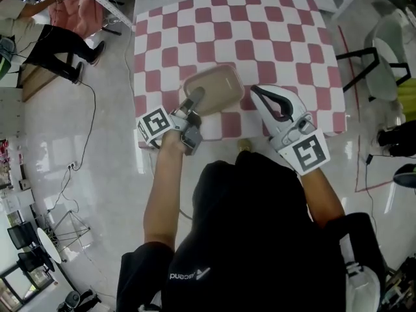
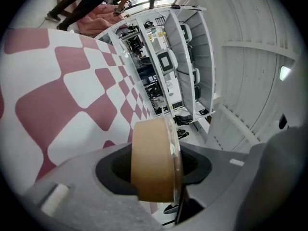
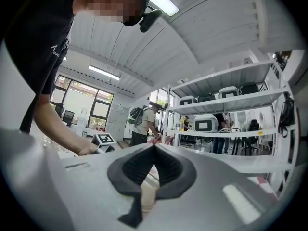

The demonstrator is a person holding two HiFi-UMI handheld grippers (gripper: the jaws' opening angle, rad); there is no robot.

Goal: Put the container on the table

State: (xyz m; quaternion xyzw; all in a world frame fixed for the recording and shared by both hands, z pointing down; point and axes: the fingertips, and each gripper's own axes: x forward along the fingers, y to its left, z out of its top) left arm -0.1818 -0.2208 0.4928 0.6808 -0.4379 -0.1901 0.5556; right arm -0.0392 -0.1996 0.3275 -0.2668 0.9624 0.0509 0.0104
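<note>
In the head view a tan rectangular container (image 1: 213,88) with a clear lid hangs over the near edge of the table (image 1: 273,31), which has a red-and-white checked cloth. My left gripper (image 1: 195,99) is shut on the container's near-left rim. The left gripper view shows the container (image 2: 153,160) edge-on between the jaws, above the cloth. My right gripper (image 1: 255,91) sits just right of the container with its jaws shut and nothing in them. In the right gripper view the tips of that gripper (image 3: 154,148) meet, and a bit of the tan container (image 3: 148,196) shows behind them.
A chair (image 1: 383,57) stands right of the table. People (image 1: 39,31) stand at the far left, and a cable (image 1: 84,142) trails over the glossy floor. White shelving (image 2: 163,66) with equipment rises beyond the table's far side.
</note>
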